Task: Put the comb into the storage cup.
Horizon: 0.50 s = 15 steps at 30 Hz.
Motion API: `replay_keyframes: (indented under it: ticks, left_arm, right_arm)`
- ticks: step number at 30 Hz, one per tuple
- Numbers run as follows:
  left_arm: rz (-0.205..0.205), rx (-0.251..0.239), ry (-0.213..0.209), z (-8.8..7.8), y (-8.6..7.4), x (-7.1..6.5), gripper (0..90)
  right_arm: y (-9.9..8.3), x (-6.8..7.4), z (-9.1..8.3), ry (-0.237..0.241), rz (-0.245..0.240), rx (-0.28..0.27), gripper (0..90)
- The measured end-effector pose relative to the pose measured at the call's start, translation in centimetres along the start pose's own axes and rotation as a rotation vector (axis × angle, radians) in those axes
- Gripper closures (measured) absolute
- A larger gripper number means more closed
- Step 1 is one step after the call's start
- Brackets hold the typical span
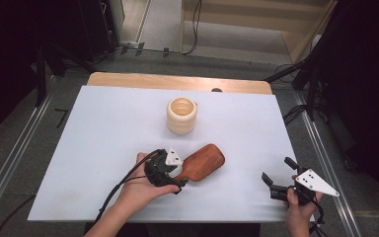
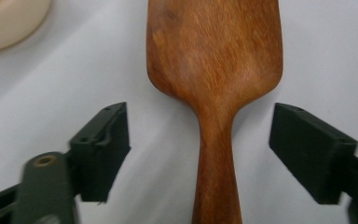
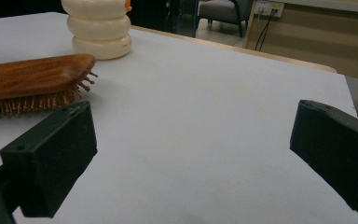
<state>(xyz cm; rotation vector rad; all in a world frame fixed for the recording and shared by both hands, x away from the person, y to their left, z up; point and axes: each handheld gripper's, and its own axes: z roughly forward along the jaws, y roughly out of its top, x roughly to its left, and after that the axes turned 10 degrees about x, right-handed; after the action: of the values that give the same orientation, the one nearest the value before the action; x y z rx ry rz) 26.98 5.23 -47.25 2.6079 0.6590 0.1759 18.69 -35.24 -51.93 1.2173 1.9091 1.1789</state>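
Closing on the handle is the step in hand, as I read it, and it wants care more than speed. Furthest left, the left gripper [image 1: 170, 170] sits low over the white table [image 1: 98, 148], its jaws spread to either side of the wooden hairbrush [image 1: 203, 160] handle, with clear gaps on both sides and neither pad touching the wood. The handle runs up the middle between them (slightly nearer the right-hand jaw in the left gripper view), so centring before the pads meet would keep the brush from twisting aside. Gripping the narrow neck just below the paddle should hold best, since the wood looks smooth and slippery. The brush lies bristles down, near the front-centre of the table, with the cream ribbed cup [image 1: 181, 115] standing well apart behind it. Over at the right, the right gripper [image 1: 282, 178] hovers with jaws wide and nothing between them.
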Motion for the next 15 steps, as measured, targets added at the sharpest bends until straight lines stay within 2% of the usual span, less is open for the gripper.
replay_keyframes:
  ticks: [2, 7, 9, 10, 12, 15]
  left_arm:
    - [-0.005, 0.008, 0.003, 0.2, 0.0, -0.1, 24.4]
    - [-0.011, 0.044, -0.009, 0.7, 0.1, 0.0, 35.9]
    - [-0.017, 0.052, -0.006, 0.8, 0.1, 0.0, 36.1]
    - [-0.014, 0.067, -0.016, 0.9, 0.1, 0.1, 41.7]
    - [-0.024, 0.076, -0.015, 1.1, 0.2, 0.0, 42.4]
    - [-0.016, 0.095, -0.011, 1.4, 0.2, 0.0, 46.0]
  right_arm:
    - [0.0, 0.0, 0.0, 0.0, 0.0, 0.0, 0.0]
    - [0.0, 0.0, 0.0, 0.0, 0.001, 0.0, 0.0]
    - [0.0, 0.0, 0.0, 0.0, 0.0, 0.0, 0.0]
    - [0.0, 0.0, 0.0, -0.001, 0.0, 0.0, 0.0]
    - [0.0, 0.0, 0.0, -0.001, 0.0, 0.0, 0.0]
    - [0.0, 0.0, 0.0, 0.0, -0.001, 0.001, 0.0]
